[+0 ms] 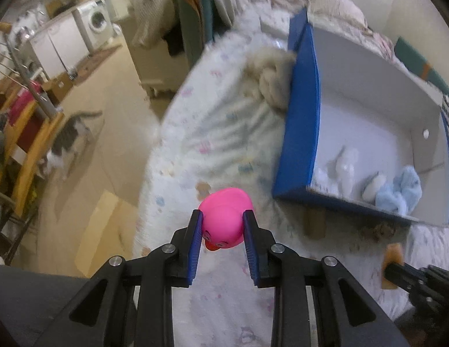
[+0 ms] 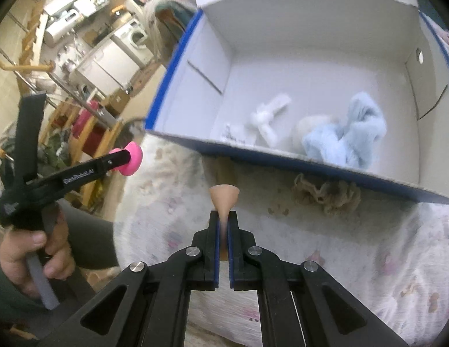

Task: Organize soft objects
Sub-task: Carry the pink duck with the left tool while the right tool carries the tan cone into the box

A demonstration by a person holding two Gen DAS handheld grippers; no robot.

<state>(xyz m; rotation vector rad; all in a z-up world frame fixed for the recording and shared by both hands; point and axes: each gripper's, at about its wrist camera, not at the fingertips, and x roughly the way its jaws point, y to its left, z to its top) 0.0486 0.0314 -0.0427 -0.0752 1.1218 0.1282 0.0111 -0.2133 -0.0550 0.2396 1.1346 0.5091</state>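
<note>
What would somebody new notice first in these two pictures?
Probably the bright pink rubber duck, pinched between the left gripper fingers above the patterned bedspread. Next, the big blue box lying open on the bed, with a fluffy light blue cloth inside. The right gripper squeezes a small peach-coloured soft piece in front of it.

Smooth glossy rubber duck (image 1: 224, 219), matt cardboard box (image 1: 299, 110), fluffy blue cloth (image 2: 349, 136)

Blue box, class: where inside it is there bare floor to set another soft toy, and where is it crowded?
The blue box has bare floor across its far half and left corner. The near wall is crowded: white plush, then light blue cloth. Outside, a tan crocheted piece lies against the front.
</note>
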